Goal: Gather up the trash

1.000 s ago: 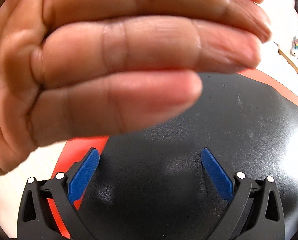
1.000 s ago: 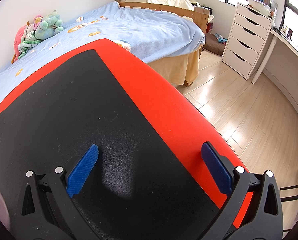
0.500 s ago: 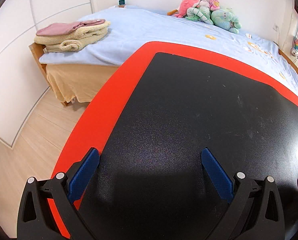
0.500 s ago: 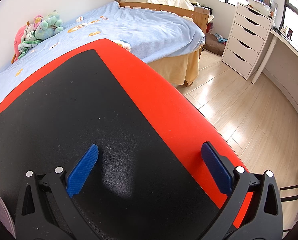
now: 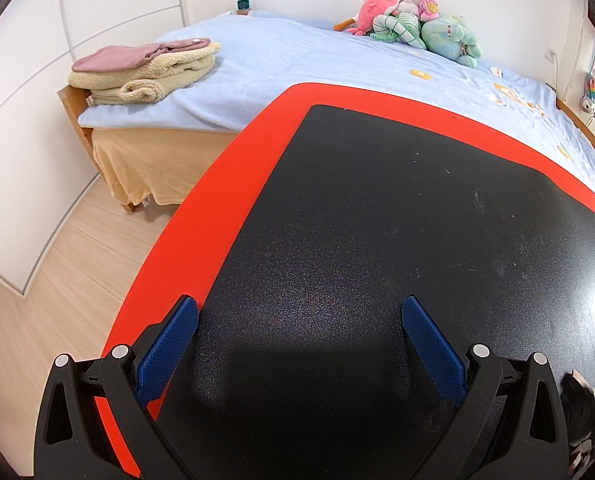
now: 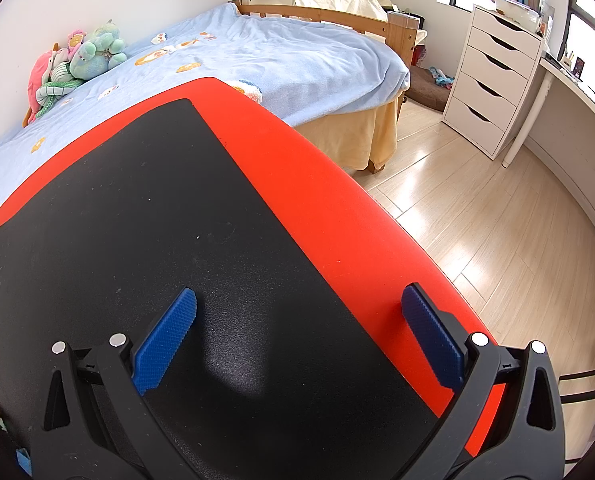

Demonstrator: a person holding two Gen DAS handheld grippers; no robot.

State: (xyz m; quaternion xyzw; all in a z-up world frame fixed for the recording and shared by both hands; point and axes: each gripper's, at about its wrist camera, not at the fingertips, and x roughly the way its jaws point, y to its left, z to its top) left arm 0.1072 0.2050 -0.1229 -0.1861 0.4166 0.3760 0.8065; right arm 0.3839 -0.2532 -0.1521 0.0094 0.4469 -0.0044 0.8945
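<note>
My left gripper is open and empty, low over a black table top with a red border. My right gripper is open and empty over the same table, near its right edge. No trash shows on the table in either view. A dark object sits at the lower right edge of the left wrist view, too cut off to identify.
A bed with a light blue cover stands beyond the table. Folded blankets and stuffed toys lie on it. A white drawer chest and a desk stand to the right. Wooden floor lies around the table.
One second ago a hand covered the left wrist view; it has moved away and the bed and table show. Neither gripper has moved.
</note>
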